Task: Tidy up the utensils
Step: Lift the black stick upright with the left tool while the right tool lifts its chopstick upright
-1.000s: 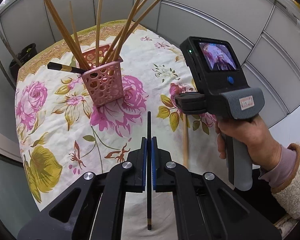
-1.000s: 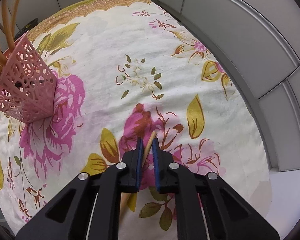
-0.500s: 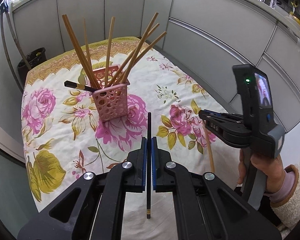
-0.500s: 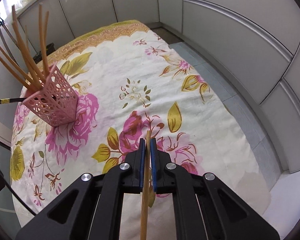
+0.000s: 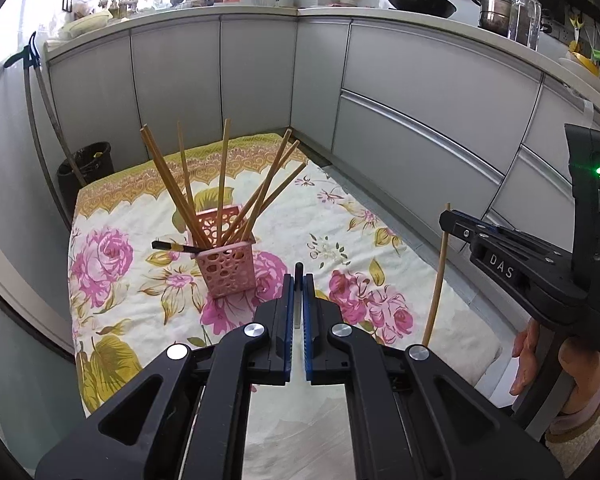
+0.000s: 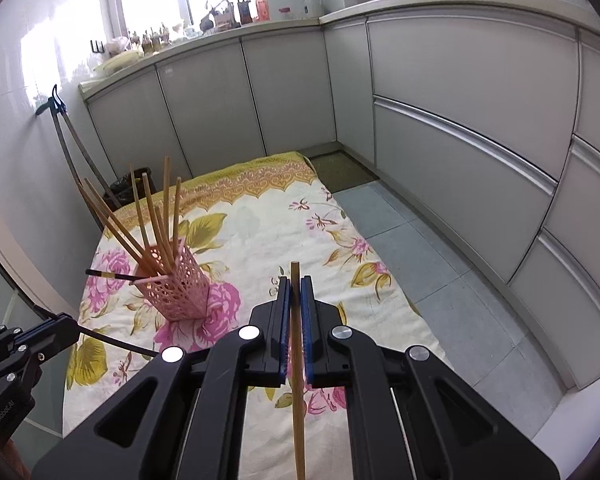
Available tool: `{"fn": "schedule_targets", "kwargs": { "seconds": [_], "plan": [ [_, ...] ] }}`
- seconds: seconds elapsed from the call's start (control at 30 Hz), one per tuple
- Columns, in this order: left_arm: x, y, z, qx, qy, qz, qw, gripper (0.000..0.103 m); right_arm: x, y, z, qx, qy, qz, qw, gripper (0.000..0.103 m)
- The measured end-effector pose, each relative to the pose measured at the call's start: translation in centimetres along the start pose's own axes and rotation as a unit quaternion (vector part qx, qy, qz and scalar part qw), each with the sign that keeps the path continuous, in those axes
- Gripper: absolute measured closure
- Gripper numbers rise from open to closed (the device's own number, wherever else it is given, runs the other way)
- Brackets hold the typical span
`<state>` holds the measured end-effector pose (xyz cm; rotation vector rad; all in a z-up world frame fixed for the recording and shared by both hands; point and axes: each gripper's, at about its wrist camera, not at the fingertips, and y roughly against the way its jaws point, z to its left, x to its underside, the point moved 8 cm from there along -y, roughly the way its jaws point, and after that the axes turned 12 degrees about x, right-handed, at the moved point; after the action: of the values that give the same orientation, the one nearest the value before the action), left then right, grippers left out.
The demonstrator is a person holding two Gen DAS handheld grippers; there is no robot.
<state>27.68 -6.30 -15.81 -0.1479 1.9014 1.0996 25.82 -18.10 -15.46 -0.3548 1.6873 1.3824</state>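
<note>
A pink perforated holder [image 5: 227,259] [image 6: 175,285] stands on the floral tablecloth [image 5: 340,220] with several wooden chopsticks [image 5: 224,184] fanned out of it and one black chopstick [image 5: 172,246] lying across its rim. My left gripper [image 5: 298,292] is shut on a black chopstick [image 5: 298,280], held high in front of the holder; it also shows in the right wrist view [image 6: 112,343]. My right gripper [image 6: 295,292] is shut on a wooden chopstick [image 6: 297,360], raised to the right of the holder; it shows in the left wrist view [image 5: 438,272].
Grey kitchen cabinets [image 5: 400,120] wrap the far and right sides, close to the table's right edge. A black bin [image 5: 86,172] stands beyond the far left corner. A tiled floor [image 6: 440,280] lies to the right.
Both grippers have risen well above the table, each lifting its chopstick off the cloth. The holder now looks smaller and farther away.
</note>
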Motion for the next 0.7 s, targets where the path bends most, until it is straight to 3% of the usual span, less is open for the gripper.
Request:
{"fn": "schedule_targets", "kwargs": {
  "seconds": [0.2,0.7],
  "plan": [
    [-2.6,1.9,-1.2,-0.016,-0.019,-0.024,0.9994,0.100,-3.4,3.1,-0.8,-0.019,-0.022,-0.049,0.998,0.098],
    [-8.3,5.7,-3.5,-0.057,-0.057,-0.079,0.9936,0.100,-9.7,8.8,-1.9,-0.057,-0.052,-0.120,0.990,0.098]
  ]
}}
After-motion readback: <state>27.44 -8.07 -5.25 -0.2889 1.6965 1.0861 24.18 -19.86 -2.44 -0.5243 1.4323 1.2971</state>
